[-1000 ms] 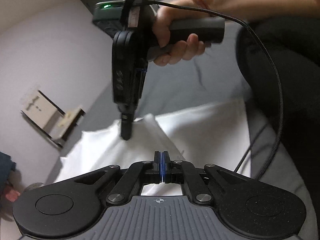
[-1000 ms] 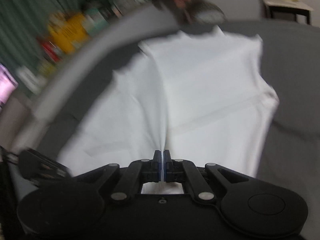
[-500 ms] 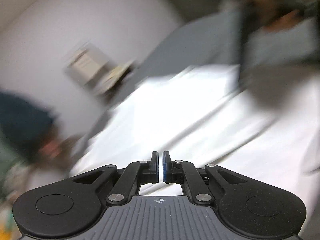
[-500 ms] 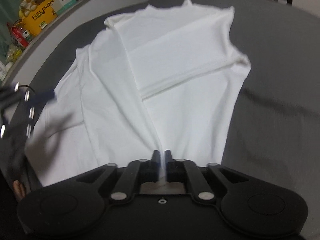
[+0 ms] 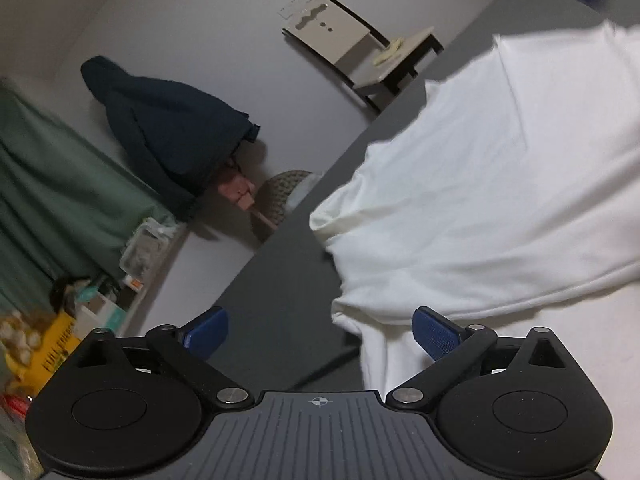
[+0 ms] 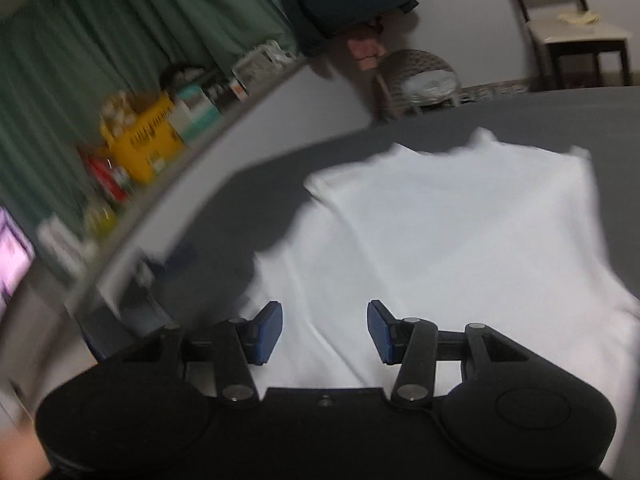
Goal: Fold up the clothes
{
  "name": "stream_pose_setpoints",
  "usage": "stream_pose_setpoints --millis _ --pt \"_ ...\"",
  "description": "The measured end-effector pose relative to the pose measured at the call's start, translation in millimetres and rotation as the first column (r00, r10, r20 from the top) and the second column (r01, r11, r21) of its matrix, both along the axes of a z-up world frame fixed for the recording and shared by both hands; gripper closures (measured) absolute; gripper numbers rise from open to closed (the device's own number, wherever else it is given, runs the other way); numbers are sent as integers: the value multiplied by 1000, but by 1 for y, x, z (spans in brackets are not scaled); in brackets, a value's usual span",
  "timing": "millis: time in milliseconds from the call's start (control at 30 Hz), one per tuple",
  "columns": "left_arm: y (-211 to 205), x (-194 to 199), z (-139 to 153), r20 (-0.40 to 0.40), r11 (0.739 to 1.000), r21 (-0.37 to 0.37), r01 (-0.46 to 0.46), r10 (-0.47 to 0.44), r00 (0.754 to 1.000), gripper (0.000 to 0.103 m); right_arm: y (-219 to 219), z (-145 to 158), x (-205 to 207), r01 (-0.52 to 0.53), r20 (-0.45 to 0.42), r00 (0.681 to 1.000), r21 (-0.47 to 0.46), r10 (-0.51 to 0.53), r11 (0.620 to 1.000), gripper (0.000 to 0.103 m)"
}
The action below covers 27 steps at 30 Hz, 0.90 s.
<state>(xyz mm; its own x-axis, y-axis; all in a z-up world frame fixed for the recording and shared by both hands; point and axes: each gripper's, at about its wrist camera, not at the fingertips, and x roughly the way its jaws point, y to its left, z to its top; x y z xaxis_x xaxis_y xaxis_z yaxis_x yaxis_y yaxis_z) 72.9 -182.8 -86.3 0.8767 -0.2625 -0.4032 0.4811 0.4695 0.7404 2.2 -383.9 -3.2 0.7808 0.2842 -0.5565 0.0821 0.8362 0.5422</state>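
White shirt, folded, lying flat

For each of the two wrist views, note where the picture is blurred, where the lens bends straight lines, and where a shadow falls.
Left wrist view: chair fairly sharp, left-edge clutter smeared, white garment soft at far right. Right wrist view: motion blur smears the shelf clutter; the grey surface edge bows from fisheye; a dark shadow lies left of the garment.

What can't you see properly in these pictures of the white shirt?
- White shirt, left wrist view: its right part is cut off by the picture edge.
- Shirt's near hem, right wrist view: hidden behind the right tool.
- Yellow box, right wrist view: lettering too blurred to read.
- Left tool: open, empty.
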Motion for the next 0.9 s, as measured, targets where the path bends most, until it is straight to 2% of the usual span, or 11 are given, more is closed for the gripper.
stream_pose_setpoints --millis 67,167,367,400,467,533,633,800,833,867,900 --pt "-5 12 -7 -28 1000 15 -6 6 1000 4 12 12 48 -23 15 1000 25 23 999 57" --pt "-6 25 -15 -52 999 32 -12 14 999 4 31 21 125 -35 1 999 -4 35 999 54" --pt "-3 27 -13 -76 1000 -27 0 -2 997 4 38 -13 253 91 -181 980 45 -81 995 54" --pt "-3 28 -12 -80 999 -37 2 -5 997 5 40 -20 267 100 -211 973 45 -89 994 53" --pt "-2 28 -12 -88 998 -57 6 -11 996 15 45 -32 289 110 -272 957 5 -105 994 53" --pt "0 33 -14 -102 997 -78 -2 -6 995 21 51 -44 311 117 -332 935 -38 -122 992 53" --pt "1 37 -20 -116 995 -98 -7 -4 993 22 51 -55 323 148 -363 920 -22 -146 989 53" --pt "3 45 -23 -131 987 -153 -43 23 991 22 49 -73 344 173 -459 873 -25 -165 985 53" --pt "4 47 -24 -139 985 -164 -53 30 990 28 49 -75 346 172 -463 871 -27 -165 985 55" --pt "4 49 -25 -149 984 -169 -63 38 988 42 49 -77 348 171 -466 869 -28 -164 985 68" --pt "5 50 -26 -158 982 -173 -74 47 986 49 49 -78 349 170 -473 865 -40 -169 985 86"
